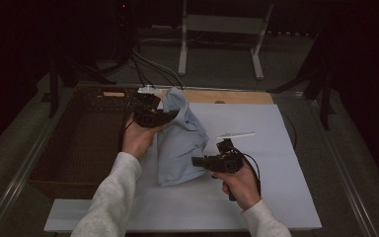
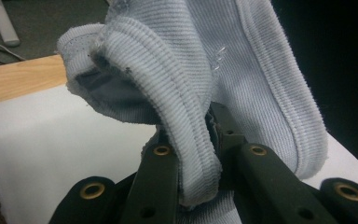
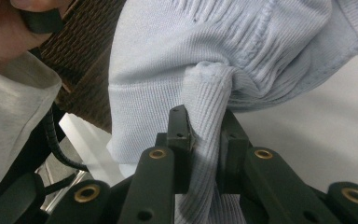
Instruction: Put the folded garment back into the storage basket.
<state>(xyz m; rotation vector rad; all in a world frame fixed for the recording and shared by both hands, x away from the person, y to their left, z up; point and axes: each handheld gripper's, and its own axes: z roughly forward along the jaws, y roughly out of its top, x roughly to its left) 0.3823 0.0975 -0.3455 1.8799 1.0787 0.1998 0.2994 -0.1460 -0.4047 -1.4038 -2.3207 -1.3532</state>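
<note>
A pale blue ribbed garment (image 1: 180, 140) hangs above the white table mat (image 1: 276, 197), held up by both grippers. My left gripper (image 1: 170, 116) grips its upper edge near the basket; in the left gripper view the ribbed hem (image 2: 186, 116) is folded between the black jaws, which are shut on it. My right gripper (image 1: 197, 161) pinches the garment's lower right edge. A bunched fold of the garment (image 3: 205, 121) is clamped between its jaws (image 3: 204, 140). The cloth's lower end touches the mat.
A dark woven basket (image 1: 86, 143) stands at the left of the mat. A thin white stick (image 1: 236, 135) lies on the mat behind the right gripper. A wooden strip (image 1: 227, 97) runs along the far edge, with cables and a metal stand beyond.
</note>
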